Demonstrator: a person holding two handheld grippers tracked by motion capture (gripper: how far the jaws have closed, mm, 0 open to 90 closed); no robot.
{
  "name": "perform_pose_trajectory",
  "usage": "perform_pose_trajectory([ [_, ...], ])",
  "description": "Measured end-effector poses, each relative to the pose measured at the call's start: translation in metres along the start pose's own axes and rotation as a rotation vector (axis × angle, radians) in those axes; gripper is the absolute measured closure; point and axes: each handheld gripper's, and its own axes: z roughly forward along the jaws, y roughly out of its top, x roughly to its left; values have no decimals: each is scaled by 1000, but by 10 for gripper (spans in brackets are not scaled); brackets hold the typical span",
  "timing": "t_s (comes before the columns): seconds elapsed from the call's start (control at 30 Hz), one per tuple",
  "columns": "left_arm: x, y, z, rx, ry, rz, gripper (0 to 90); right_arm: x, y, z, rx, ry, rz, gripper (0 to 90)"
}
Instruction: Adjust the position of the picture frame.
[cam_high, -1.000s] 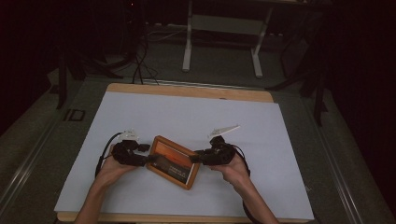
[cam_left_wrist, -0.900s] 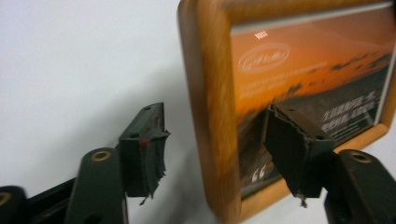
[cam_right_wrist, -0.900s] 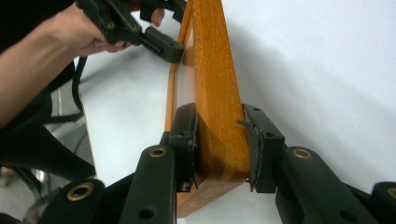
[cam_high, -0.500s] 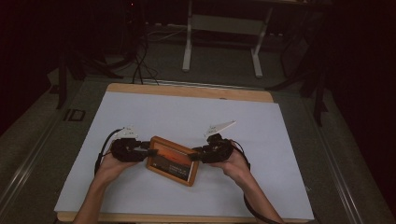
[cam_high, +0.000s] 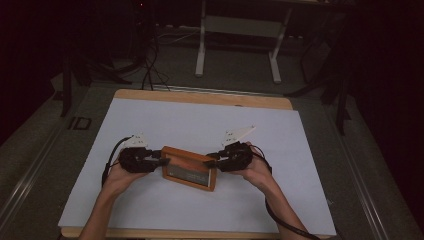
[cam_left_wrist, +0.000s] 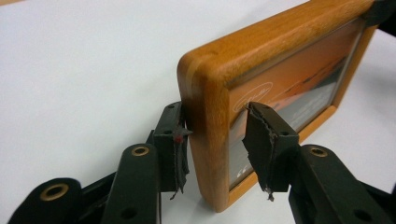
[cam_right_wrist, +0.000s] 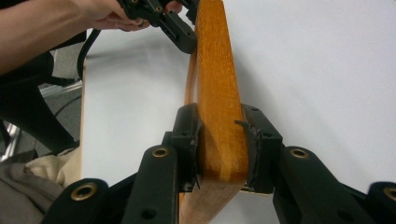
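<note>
Here is the wooden picture frame (cam_high: 189, 168) sitting just below the centre of the high view, on the white sheet (cam_high: 200, 125) that covers the table (cam_high: 200, 96). Its long edge runs a little downhill toward the right of the frame. A person's hands come up from the bottom edge, one at each end of it.

On the left of the high view, the left gripper (cam_high: 159, 161) reaches in to the frame's left end. Over to the left gripper view: the two black jaws straddle the near corner of the picture frame (cam_left_wrist: 280, 70). The jaw on the left of that view touches the frame's back face. The other stands clear of the glass front, a visible gap between its torn pad and the picture, so this pair is released, not pinching. The frame stands on its edge here, tilted, with an orange-toned print behind the glass.

The right gripper (cam_high: 214, 160) meets the frame's right end. In the right gripper view both jaws press flat against the two faces of the picture frame (cam_right_wrist: 217, 84), clenched tight on the wood. At the top of that view the left gripper (cam_right_wrist: 184, 39) shows at the frame's far end, with the person's hand (cam_right_wrist: 100, 14) behind it in the upper left.
</note>
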Motion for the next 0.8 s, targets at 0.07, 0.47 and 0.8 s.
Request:
perform_pose_trajectory([
  [0.07, -3, 4, 0, -16, 13, 22, 538, 0, -2, 0, -11, 5, -14, 693],
  [0.47, -25, 36, 11, 101, 57, 208, 358, 4, -4, 0, 13, -9, -125, 692],
  [0.8, -28, 42, -2, 56, 36, 215, 335, 6, 5, -4, 24, -7, -157, 693],
])
